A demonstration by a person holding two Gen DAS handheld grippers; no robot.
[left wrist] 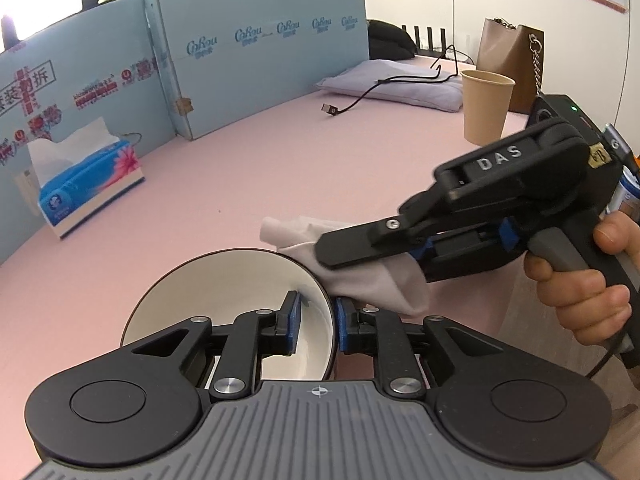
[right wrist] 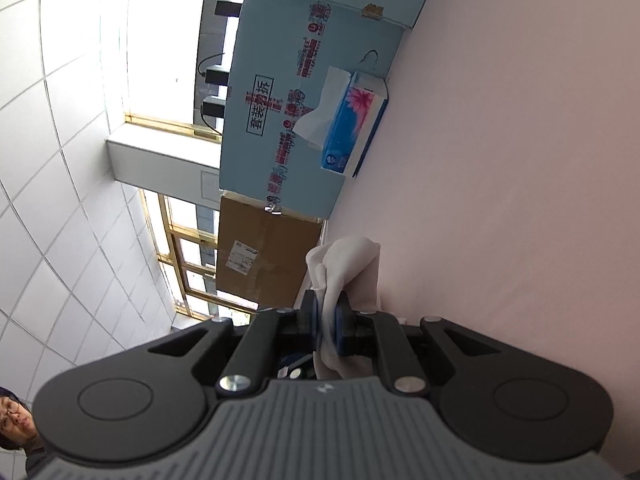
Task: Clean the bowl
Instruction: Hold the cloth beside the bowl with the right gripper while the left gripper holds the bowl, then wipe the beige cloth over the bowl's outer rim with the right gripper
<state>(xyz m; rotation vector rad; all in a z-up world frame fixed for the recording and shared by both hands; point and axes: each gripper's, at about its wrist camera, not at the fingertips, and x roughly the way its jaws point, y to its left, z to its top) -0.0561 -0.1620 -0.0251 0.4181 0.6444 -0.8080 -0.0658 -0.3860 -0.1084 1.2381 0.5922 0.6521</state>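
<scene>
Two grippers meet at the bowl [left wrist: 224, 312], which sits on the pink table [left wrist: 248, 168] close to the left wrist camera. The left gripper [left wrist: 316, 322] has one blue pad inside the bowl and the other pad outside, so the right side of the rim stands between them; the inner pad shows a small gap to the wall, so the jaws are apart and do not clamp it. Just beyond, the right gripper [left wrist: 360, 256], held by a hand [left wrist: 580, 288], lies level across the rim, and its jaws are pressed together on a white cloth [left wrist: 372, 280]. The cloth hangs over the right edge of the bowl and touches it. In the right wrist view the same cloth [right wrist: 344, 276] is pinched between the blue pads. Farther on the table a tissue box [left wrist: 88, 188] stands at the left and a paper cup [left wrist: 484, 104] at the right, well apart. Behind them a blue cardboard wall [left wrist: 256, 48] closes the table.
</scene>
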